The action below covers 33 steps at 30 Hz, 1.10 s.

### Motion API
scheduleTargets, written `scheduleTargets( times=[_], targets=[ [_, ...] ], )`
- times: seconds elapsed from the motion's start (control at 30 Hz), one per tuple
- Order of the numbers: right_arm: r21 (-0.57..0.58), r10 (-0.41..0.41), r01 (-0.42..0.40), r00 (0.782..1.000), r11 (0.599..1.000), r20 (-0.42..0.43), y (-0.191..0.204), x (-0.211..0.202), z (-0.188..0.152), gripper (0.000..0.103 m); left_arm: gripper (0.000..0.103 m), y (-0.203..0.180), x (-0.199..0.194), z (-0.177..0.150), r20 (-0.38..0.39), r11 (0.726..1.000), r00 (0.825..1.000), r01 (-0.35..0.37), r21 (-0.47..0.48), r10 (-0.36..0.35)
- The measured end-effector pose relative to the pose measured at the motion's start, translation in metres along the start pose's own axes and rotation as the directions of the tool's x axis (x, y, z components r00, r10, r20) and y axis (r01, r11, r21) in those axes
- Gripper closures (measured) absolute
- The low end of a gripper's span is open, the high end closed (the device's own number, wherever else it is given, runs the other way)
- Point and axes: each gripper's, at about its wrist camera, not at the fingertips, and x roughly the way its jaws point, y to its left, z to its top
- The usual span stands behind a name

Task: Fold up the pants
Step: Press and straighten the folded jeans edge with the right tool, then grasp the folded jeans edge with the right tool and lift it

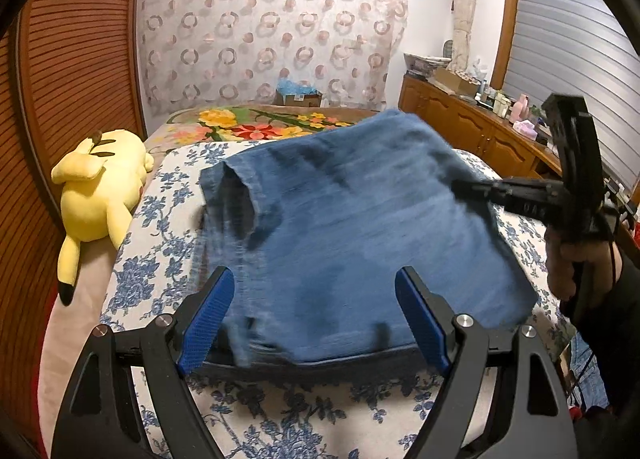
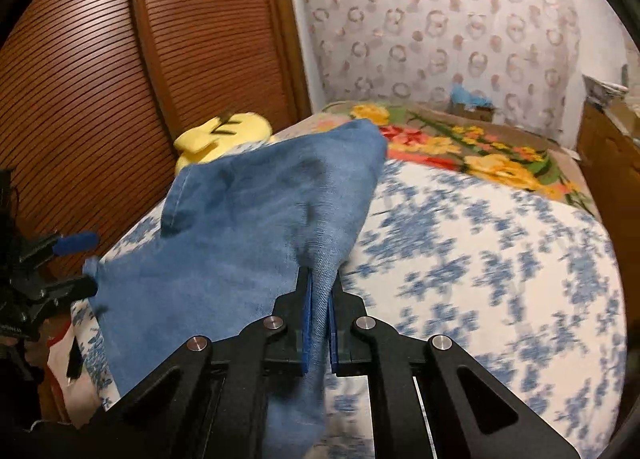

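Note:
Blue denim pants (image 1: 352, 227) lie partly folded on the bed; they also show in the right wrist view (image 2: 248, 227). My left gripper (image 1: 316, 299) is open, its blue pads either side of the waistband edge, not gripping it. My right gripper (image 2: 320, 295) is shut on a fold of the pants' right edge and holds it raised off the bed. It also shows in the left wrist view (image 1: 464, 185), at the pants' right side. The left gripper shows at the left edge of the right wrist view (image 2: 76, 259).
The bed has a blue-flowered white cover (image 2: 480, 259) and a bright floral blanket (image 1: 256, 125) at the far end. A yellow plush toy (image 1: 100, 187) lies at the bed's left, beside a wooden slatted door (image 1: 80, 59). A cluttered wooden cabinet (image 1: 472, 127) stands right.

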Motion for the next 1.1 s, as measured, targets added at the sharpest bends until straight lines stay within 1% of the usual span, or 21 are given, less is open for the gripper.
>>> scheduleTargets(
  times=[0.07, 0.13, 0.2, 0.27, 0.3, 0.37, 0.43, 0.57, 0.67, 0.8, 0.97, 1.1],
  targets=[
    [0.018, -0.022, 0.022, 1.0, 1.0, 0.006, -0.009, -0.006, 0.0, 0.097, 0.02, -0.002, 0.003, 0.0, -0.006, 1.0, 1.0, 0.005, 0.005, -0.005],
    [0.024, -0.03, 0.03, 0.999, 0.999, -0.022, -0.015, -0.004, -0.003, 0.096, 0.02, -0.005, 0.007, -0.001, -0.015, 1.0, 1.0, 0.011, 0.007, -0.011],
    [0.031, -0.061, 0.062, 0.997, 0.998, -0.039, -0.018, -0.002, -0.01, 0.096, 0.02, -0.008, 0.01, -0.003, -0.022, 1.0, 1.0, 0.015, 0.009, -0.015],
    [0.032, -0.089, 0.09, 0.995, 0.995, -0.053, -0.019, -0.001, -0.015, 0.083, 0.02, -0.011, 0.015, -0.004, -0.031, 1.0, 0.999, 0.022, 0.012, -0.021],
    [0.045, -0.082, 0.085, 0.995, 0.995, -0.057, -0.02, -0.003, -0.018, 0.079, 0.02, -0.013, 0.017, -0.005, -0.036, 1.0, 0.999, 0.024, 0.014, -0.024],
    [0.068, -0.058, 0.062, 0.997, 0.996, -0.059, -0.021, -0.007, -0.026, 0.06, 0.02, -0.018, 0.021, -0.007, -0.046, 0.999, 0.999, 0.03, 0.022, -0.029],
    [0.074, -0.062, 0.068, 0.995, 0.995, -0.082, -0.016, -0.009, -0.036, 0.054, 0.02, -0.021, 0.025, -0.009, -0.055, 0.999, 0.998, 0.029, 0.032, -0.027],
    [0.1, -0.05, 0.064, 0.99, 0.993, -0.135, -0.01, -0.012, -0.056, 0.053, 0.02, -0.022, 0.032, -0.017, -0.078, 0.999, 0.997, 0.01, 0.049, -0.007],
    [0.116, -0.071, 0.088, 0.987, 0.989, -0.146, -0.009, -0.02, -0.066, 0.053, 0.02, -0.019, 0.038, -0.023, -0.099, 0.999, 0.995, 0.005, 0.048, 0.0],
    [0.15, -0.079, 0.103, 0.984, 0.983, -0.157, -0.005, -0.03, -0.077, 0.052, 0.02, -0.02, 0.044, -0.031, -0.109, 0.998, 0.994, -0.006, 0.069, 0.014],
    [0.165, -0.068, 0.093, 0.987, 0.982, -0.148, 0.006, -0.041, -0.087, 0.052, 0.02, -0.02, 0.046, -0.034, -0.108, 0.998, 0.994, -0.004, 0.069, 0.012],
    [0.169, -0.064, 0.087, 0.988, 0.982, -0.138, 0.01, -0.043, -0.086, 0.052, 0.02, -0.02, 0.046, -0.034, -0.107, 0.998, 0.994, -0.005, 0.068, 0.012]
  ],
)
